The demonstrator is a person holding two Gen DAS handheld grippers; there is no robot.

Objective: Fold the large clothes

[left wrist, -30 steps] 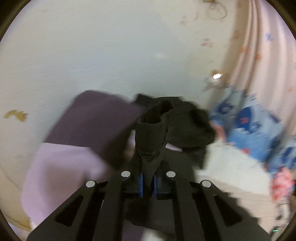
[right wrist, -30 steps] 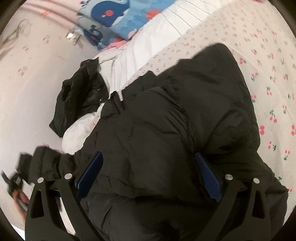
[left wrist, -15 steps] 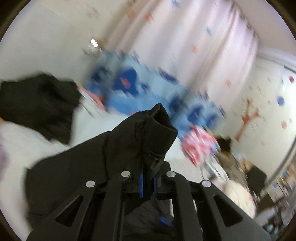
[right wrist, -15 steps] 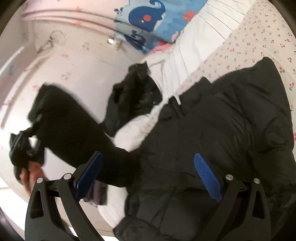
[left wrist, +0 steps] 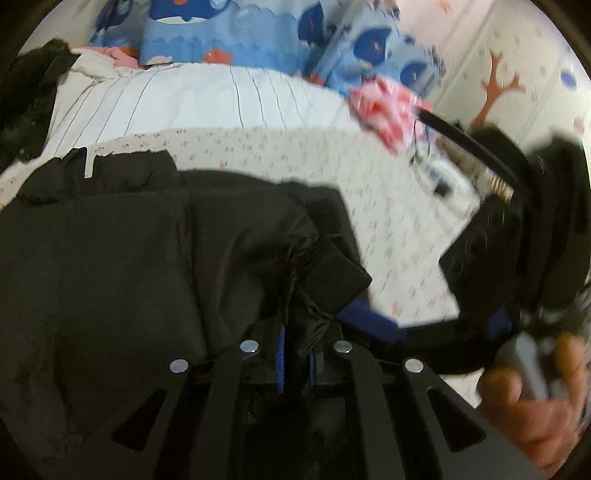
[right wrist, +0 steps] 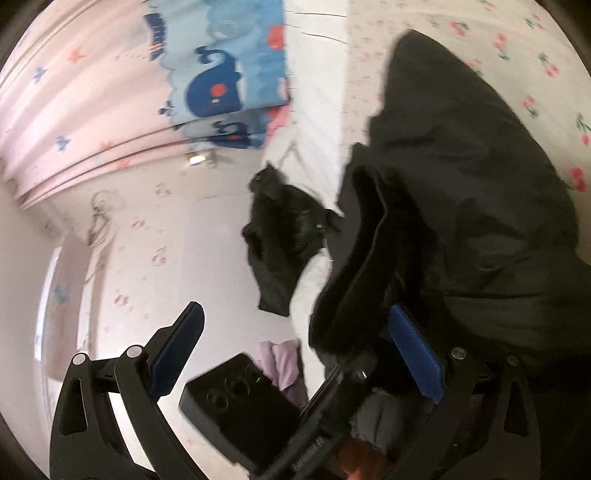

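One black puffer jacket point(left wrist: 129, 258) is lying across the cherry-print bed sheet point(left wrist: 258, 147), filling the lower left of the left wrist view. The left hand-held gripper point(left wrist: 295, 354) is pinching the jacket's cuff point(left wrist: 325, 266), its blue pads pressed together on the fabric. The right hand-held gripper point(right wrist: 295, 354) is standing wide apart, gripping nothing. A second black garment point(right wrist: 280, 236) is lying near the two whale-print pillows point(left wrist: 258, 33).
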